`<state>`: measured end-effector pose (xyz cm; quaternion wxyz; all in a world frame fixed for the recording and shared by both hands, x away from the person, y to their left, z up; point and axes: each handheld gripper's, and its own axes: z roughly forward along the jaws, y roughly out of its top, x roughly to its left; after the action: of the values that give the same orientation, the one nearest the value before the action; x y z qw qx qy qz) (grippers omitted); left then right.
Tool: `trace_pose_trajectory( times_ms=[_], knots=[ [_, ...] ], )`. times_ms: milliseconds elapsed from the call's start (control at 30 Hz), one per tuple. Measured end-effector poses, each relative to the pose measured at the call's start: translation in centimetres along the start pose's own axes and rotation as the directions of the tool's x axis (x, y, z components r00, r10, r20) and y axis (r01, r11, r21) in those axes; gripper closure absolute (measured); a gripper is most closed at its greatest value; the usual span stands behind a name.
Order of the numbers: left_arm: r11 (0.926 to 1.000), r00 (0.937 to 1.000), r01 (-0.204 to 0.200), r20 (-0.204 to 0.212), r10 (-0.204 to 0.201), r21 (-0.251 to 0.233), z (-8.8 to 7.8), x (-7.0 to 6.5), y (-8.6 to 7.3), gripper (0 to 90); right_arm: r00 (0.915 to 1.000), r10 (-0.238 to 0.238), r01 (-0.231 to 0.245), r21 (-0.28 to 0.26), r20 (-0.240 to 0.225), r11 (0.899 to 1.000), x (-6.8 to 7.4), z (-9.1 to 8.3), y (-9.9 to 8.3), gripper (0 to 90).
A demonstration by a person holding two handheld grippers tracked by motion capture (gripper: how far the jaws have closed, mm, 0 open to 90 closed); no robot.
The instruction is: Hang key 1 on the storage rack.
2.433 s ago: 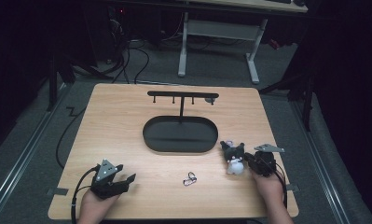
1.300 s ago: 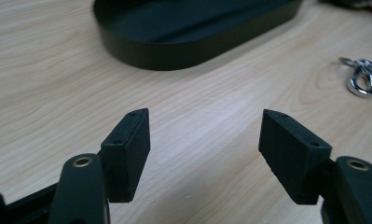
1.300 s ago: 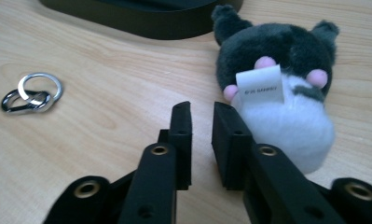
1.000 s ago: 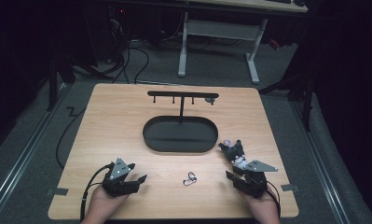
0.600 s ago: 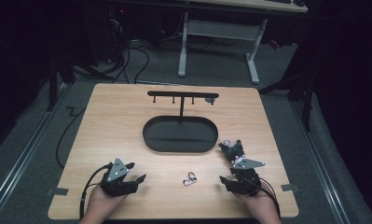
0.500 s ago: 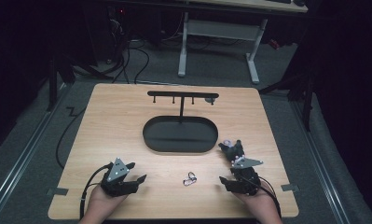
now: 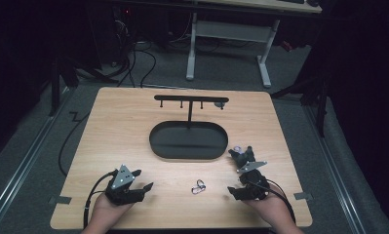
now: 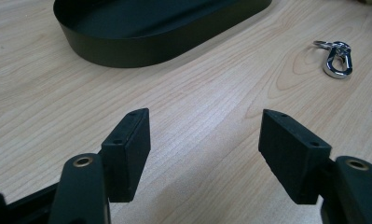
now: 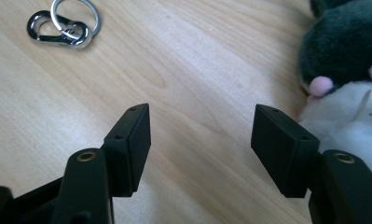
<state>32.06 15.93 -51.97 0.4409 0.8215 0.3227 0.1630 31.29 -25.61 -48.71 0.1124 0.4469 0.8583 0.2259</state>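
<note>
Since moments ago, right gripper (image 7: 237, 190) released plush toy (image 7: 241, 156), jaws apart.

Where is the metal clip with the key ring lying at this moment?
In the high view the metal clip lies on the table, between the left gripper and the right gripper, just before the black oval tray.

I'm looking down and forward from above the near edge of the tabletop (image 7: 133, 126) in the high view, taking in all four edges. Both gripper views are riding low and close over the wood near that edge; each is catching the keyring clip (image 8: 335, 58) lying between them, and the left is facing the black tray (image 8: 141, 42).
</note>
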Motion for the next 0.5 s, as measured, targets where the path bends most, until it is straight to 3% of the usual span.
trace_pose_trajectory(
  times_ms=[167, 267, 433, 500],
  knots=[
    [0.9999, 1.0000, -0.007, 0.003, 0.007, 0.008, 0.1, -0.1, -0.1, 34.7, 0.9997, -0.023, 0.024, 0.042, -0.011, 0.999, 0.0, -0.4, 0.3, 40.6],
    [0.9999, 0.9999, -0.009, 0.006, 0.009, 0.010, 0.2, -0.1, -0.1, 34.8, 0.9994, 0.003, -0.001, 0.073, -0.035, 0.997, -0.1, -0.7, 0.6, 40.8],
    [0.9999, 0.9999, -0.012, 0.011, 0.012, 0.012, 0.2, -0.1, -0.1, 34.7, 0.9990, 0.002, 0.005, 0.160, -0.044, 0.987, -0.1, -1.0, 1.0, 39.4],
    [0.9998, 0.9999, -0.013, 0.011, 0.013, 0.012, 0.2, -0.1, -0.1, 34.7, 0.9991, -0.004, 0.011, 0.168, -0.043, 0.986, -0.1, -1.1, 1.0, 39.4]
  ],
)
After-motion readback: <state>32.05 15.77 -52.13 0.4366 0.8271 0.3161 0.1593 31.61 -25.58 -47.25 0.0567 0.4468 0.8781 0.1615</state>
